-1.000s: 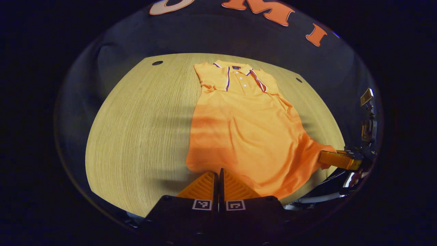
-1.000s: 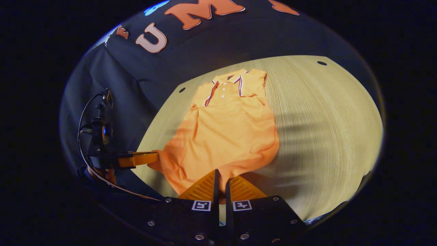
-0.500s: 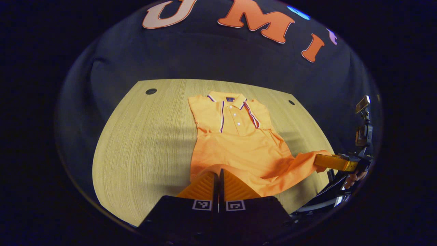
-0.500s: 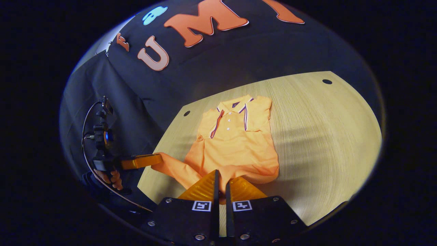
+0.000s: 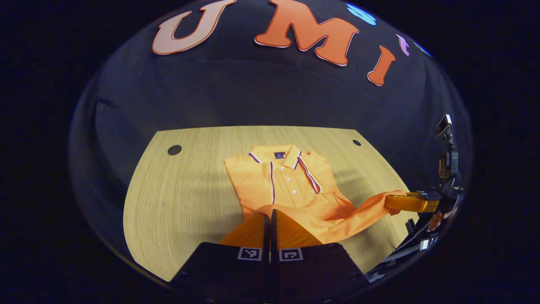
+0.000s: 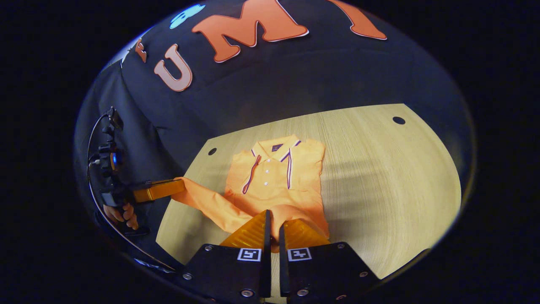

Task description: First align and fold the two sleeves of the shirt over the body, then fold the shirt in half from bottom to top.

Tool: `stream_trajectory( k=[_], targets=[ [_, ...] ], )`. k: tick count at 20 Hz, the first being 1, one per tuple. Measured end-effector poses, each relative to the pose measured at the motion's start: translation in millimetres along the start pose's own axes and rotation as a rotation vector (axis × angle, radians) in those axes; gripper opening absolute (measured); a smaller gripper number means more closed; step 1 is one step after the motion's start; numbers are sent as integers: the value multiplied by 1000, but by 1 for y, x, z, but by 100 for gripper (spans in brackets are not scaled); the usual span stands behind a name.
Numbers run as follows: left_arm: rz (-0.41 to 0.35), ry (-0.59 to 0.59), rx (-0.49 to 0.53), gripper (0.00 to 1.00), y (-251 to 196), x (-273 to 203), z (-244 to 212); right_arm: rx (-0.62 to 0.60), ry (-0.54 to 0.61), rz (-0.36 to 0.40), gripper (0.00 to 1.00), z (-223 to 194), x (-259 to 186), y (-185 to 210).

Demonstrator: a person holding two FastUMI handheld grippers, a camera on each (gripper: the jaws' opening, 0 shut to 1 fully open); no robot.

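Observation:
An orange polo shirt [image 5: 291,185] lies collar-far on the wooden table [image 5: 177,190], sleeves folded over its body. Its bottom hem is lifted off the table and hangs stretched between both grippers. My left gripper [image 5: 270,214] is shut on the hem's left corner, low in the left gripper view. Farther right in that view, the right gripper [image 5: 389,202] pinches the other corner. In the right gripper view, the shirt [image 6: 274,181] sits centre, my right gripper [image 6: 273,216] is shut on the hem, and the left gripper [image 6: 180,186] holds cloth at the left.
The table [image 6: 379,169] has small round holes near its far corners [image 5: 174,149] [image 6: 398,120]. The black cloth wall rises right behind the table's far edge. A hand [image 6: 120,213] holds the left gripper's handle, with a cable looping beside it.
Both grippers have risen and moved toward the collar, carrying the hem up off the table. The lower half of the shirt now arches over the body.

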State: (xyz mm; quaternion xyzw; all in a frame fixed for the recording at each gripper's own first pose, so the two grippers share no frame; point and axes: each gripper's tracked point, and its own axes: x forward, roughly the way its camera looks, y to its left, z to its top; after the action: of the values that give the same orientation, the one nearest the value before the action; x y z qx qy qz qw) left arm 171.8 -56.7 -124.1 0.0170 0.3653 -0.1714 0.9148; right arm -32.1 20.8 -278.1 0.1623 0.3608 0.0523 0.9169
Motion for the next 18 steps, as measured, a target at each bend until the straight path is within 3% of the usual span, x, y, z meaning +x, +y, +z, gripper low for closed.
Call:
stream_trajectory(
  k=[11,18],
  targets=[
    [-11,-25,-12,1,58,98,79,-15,-17,-104,9,96,84,-20],
    [5,1,-37,1,96,162,102,23,40,-144,9,119,151,-43]
  ],
)
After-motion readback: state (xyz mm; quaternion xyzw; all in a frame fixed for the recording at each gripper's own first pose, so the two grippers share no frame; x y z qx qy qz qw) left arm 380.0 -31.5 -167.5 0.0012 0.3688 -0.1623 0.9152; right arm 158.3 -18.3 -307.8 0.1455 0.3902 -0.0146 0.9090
